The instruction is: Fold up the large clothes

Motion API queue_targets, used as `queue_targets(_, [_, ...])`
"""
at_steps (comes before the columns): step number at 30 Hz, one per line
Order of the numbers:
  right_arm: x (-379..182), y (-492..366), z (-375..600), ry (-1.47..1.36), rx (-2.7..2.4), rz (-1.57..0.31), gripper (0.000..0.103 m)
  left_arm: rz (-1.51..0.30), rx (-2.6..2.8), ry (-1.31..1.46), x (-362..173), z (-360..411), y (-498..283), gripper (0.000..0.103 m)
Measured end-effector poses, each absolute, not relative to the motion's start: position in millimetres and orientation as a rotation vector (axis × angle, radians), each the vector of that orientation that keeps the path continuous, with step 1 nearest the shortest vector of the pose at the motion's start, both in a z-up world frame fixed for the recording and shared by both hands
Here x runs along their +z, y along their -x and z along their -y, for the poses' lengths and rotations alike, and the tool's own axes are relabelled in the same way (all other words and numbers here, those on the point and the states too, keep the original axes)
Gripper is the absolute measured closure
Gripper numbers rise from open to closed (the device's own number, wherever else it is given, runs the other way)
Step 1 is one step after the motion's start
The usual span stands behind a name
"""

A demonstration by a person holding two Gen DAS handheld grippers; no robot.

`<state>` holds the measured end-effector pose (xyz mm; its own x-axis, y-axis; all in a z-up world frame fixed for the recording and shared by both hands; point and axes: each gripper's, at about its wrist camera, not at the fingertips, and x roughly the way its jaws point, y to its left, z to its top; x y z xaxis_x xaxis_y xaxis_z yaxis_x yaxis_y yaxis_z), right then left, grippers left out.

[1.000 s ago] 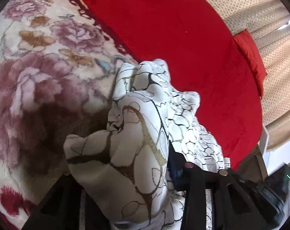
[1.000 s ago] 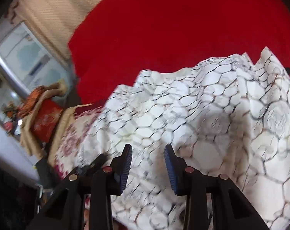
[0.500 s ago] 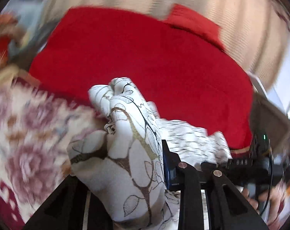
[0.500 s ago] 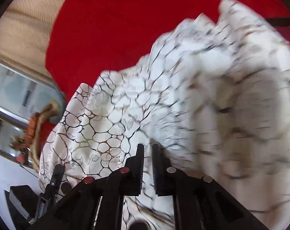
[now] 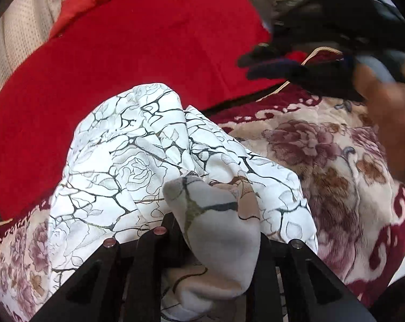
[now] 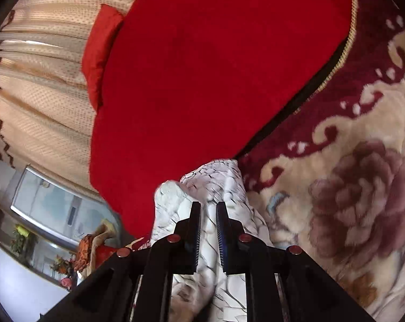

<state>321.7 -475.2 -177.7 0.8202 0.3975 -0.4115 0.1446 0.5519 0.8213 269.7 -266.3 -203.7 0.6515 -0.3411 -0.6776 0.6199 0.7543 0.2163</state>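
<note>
Both claws have hold of the same white garment, a large piece printed with dark crackle lines and rose outlines, which lies bunched on the bed where the red blanket meets the floral plush blanket. The left claw has a thick roll of the cloth between its fingers and its jaws are closing on it; the bulk of the bunch hides the fingertips, so the exact bite cannot be confirmed. The right claw is clamped narrow on a gathered ridge of the garment, with cloth showing above and below the pads. In the left wrist view the right claw appears blurred at upper right, well apart from the left, with a hand behind it. Judgement: two separated grips on one garment suit spreading or carrying an edge over for a fold, and the fabric between them is slack and heaped, not laid flat. Room for working is good: the red blanket is bare and broad beyond the garment, and the floral blanket offers open surface to the side. The bed's far edge runs along the beige curtain; a red cushion sits at that margin, clear of the work.
</note>
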Motion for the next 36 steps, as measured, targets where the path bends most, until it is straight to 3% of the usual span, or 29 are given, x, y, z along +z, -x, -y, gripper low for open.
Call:
queue_targets(9, [-141,-388,393,-0.680,0.493,-0.743,0.089,-0.608,-0.677,-0.390,-201,242,-264,0.080])
queue_targets(11, [-159,-407,377,-0.625,0.452,-0.823,0.091,-0.591,-0.707,-0.374,-193,230,-259,0.072])
queue_targets(13, [-202,-428,377,-0.633,0.309,-0.962,0.101,-0.578,-0.772,-0.360,-185,220,-251,0.066])
queue_targets(14, [-224,-433,379,-0.652,0.282,-1.006,0.102,-0.570,-0.803,-0.361,-179,212,-244,0.056])
queue_targets(16, [-241,-433,390,-0.725,0.310,-0.983,0.103,-0.528,-0.838,-0.367,-165,191,-225,0.041])
queue_targets(22, [-239,-424,387,-0.714,0.276,-0.952,0.103,-0.389,-0.866,-0.229,-116,103,-216,0.022])
queue_targets(25, [-244,-420,385,-0.742,0.296,-0.919,0.103,-0.431,-0.724,-0.126,-116,70,-260,0.021])
queue_targets(28, [-252,-416,391,-0.783,0.330,-0.888,0.103,-0.650,-0.584,0.065,-151,48,-338,0.021])
queue_targets(32, [-255,-413,394,-0.781,0.338,-0.871,0.103,-0.906,-0.637,0.290,-217,54,-386,0.038])
queue_targets(36, [-253,-410,396,-0.777,0.333,-0.874,0.103,-0.895,-0.611,0.267,-228,75,-382,0.039])
